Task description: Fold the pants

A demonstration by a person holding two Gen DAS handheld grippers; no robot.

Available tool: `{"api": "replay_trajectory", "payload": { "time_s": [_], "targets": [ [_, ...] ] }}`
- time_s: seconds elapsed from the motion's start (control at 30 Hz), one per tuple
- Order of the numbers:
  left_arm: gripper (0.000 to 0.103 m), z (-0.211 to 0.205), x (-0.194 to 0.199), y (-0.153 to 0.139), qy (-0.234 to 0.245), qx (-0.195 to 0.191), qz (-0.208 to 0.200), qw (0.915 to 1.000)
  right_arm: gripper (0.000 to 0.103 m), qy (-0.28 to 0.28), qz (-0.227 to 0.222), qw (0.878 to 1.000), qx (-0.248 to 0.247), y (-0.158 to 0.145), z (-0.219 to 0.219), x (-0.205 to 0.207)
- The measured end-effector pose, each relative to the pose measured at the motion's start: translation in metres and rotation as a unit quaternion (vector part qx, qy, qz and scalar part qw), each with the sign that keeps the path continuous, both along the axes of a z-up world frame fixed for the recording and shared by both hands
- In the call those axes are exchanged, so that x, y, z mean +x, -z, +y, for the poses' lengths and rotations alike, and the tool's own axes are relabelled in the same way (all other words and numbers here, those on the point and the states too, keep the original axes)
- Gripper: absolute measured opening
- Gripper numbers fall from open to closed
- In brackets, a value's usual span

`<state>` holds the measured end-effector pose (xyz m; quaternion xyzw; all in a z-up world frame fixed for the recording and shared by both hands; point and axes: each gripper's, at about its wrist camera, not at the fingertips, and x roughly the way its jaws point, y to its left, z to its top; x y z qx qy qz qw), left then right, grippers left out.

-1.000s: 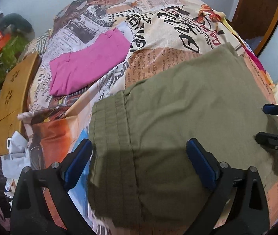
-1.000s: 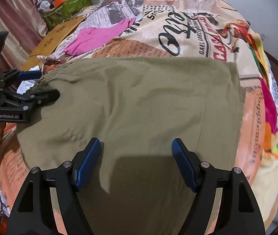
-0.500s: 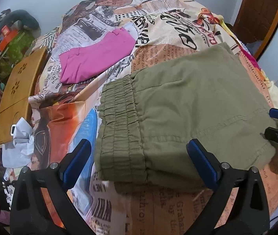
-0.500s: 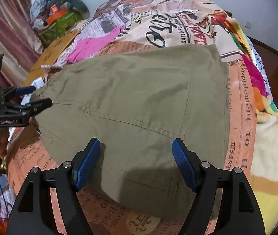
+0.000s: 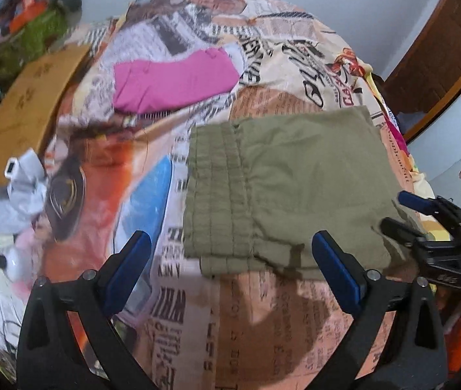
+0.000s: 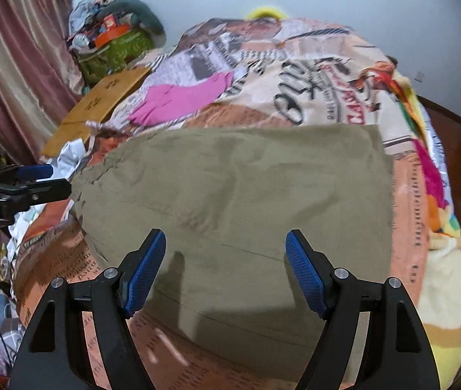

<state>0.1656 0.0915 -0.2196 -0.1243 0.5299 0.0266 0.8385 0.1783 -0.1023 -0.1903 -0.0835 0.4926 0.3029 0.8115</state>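
The left gripper [image 5: 230,269], a black two-finger clamp with blue ribbed pads, stands spread wide and holds nothing. Its fingers hover above the printed bedcover, just short of the near edge of the garment. The right gripper [image 6: 225,269], of the same build, is likewise spread wide and empty, poised over the near part of the cloth without visible contact.

Between and ahead of both tools lie the olive-green cotton pants [image 5: 282,191]. They rest flat on the newspaper-print bedspread [image 5: 198,318] as a compact, roughly rectangular packet. The gathered elastic waistband [image 5: 214,191] forms the left edge in the left wrist view. A lower layer shows slightly below the near edge, so the packet has more than one layer.

Handling assessment: the fabric appears light, soft and limp, with no stiffness of its own. It should drape and slide over itself when lifted. The waistband is the thickest part and offers the firmest purchase. For a further fold, take hold at two corners of one edge, one gripper to each, pinching all layers together. A grip on the top layer alone would likely open the packet.

Beyond the pants, a folded magenta garment [image 5: 175,81] lies well apart on the far part of the bedspread. A tan cardboard sheet [image 5: 25,110] sits at the far left edge.
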Motion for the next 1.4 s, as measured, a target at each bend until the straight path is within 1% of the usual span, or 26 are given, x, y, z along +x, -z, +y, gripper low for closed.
{"api": "replay_trajectory", "payload": {
  "time_s": [0.1,0.23,0.37,0.4,0.5,0.53,0.6,0.63,0.7,0.77,0.83,0.9,0.93,1.0,1.07,1.1,1.17,1.27,1.33,1.4],
  "targets": [
    [0.100,0.000,-0.006,0.009,0.002,-0.023,0.016,0.9996,0.073,-0.008,0.016,1.000,-0.018,0.016,0.008,0.000],
    [0.100,-0.004,-0.013,0.019,0.013,-0.064,0.035,0.9972,0.077,-0.007,0.023,1.000,-0.012,0.018,0.004,0.001],
    [0.100,-0.015,-0.013,0.030,0.035,-0.122,0.055,0.9904,0.079,-0.006,0.020,1.000,-0.013,0.019,0.004,-0.002],
    [0.100,-0.017,-0.013,0.033,0.035,-0.130,0.059,0.9892,0.079,-0.005,0.020,1.000,-0.012,0.019,0.004,-0.003],
    [0.101,-0.020,-0.008,0.036,0.033,-0.134,0.059,0.9887,0.079,-0.004,0.020,1.000,-0.011,0.019,0.003,-0.004],
    [0.101,-0.019,-0.007,0.037,0.033,-0.144,0.057,0.9873,0.079,-0.003,0.020,1.000,-0.010,0.019,0.003,-0.005],
    [0.102,-0.015,-0.002,0.039,0.028,-0.185,0.053,0.9809,0.079,-0.002,0.020,1.000,-0.009,0.019,0.003,-0.005],
    [0.102,-0.012,0.002,0.041,0.025,-0.199,0.052,0.9783,0.079,-0.001,0.021,1.000,-0.007,0.019,0.002,-0.005],
    [0.102,-0.005,0.011,0.048,0.013,-0.241,0.053,0.9689,0.079,0.000,0.022,1.000,-0.006,0.020,0.002,-0.005],
    [0.102,0.000,0.016,0.051,0.000,-0.260,0.048,0.9643,0.079,0.000,0.023,1.000,-0.005,0.020,0.002,-0.005],
    [0.102,0.004,0.023,0.052,-0.011,-0.269,0.043,0.9622,0.079,0.001,0.024,1.000,-0.004,0.021,0.002,-0.006],
    [0.102,0.005,0.028,0.051,-0.018,-0.263,0.035,0.9640,0.079,0.001,0.025,1.000,-0.003,0.021,0.002,-0.006],
    [0.100,0.004,0.031,0.050,-0.020,-0.251,0.032,0.9673,0.079,0.001,0.025,1.000,-0.003,0.021,0.002,-0.006],
    [0.088,0.001,0.037,0.048,-0.027,-0.214,0.028,0.9761,0.079,0.001,0.026,1.000,-0.002,0.021,0.002,-0.006],
    [0.071,-0.004,0.041,0.045,-0.024,-0.162,0.027,0.9862,0.079,0.002,0.026,1.000,0.000,0.021,0.001,-0.007],
    [0.067,-0.009,0.043,0.043,-0.023,-0.134,0.026,0.9904,0.079,0.002,0.027,1.000,0.001,0.021,0.001,-0.007],
    [0.054,-0.009,0.044,0.042,-0.026,-0.118,0.020,0.9925,0.079,0.003,0.027,1.000,0.001,0.021,0.001,-0.007],
    [0.043,-0.005,0.040,0.038,-0.033,-0.104,0.004,0.9940,0.079,0.003,0.027,1.000,0.001,0.021,0.000,-0.007],
    [0.040,-0.006,0.035,0.033,-0.032,-0.087,-0.014,0.9956,0.079,0.004,0.027,1.000,0.002,0.021,0.000,-0.008],
    [0.039,-0.010,0.028,0.027,-0.027,-0.061,-0.029,0.9974,0.079,0.005,0.028,1.000,0.003,0.020,0.000,-0.009]
  ]
}}
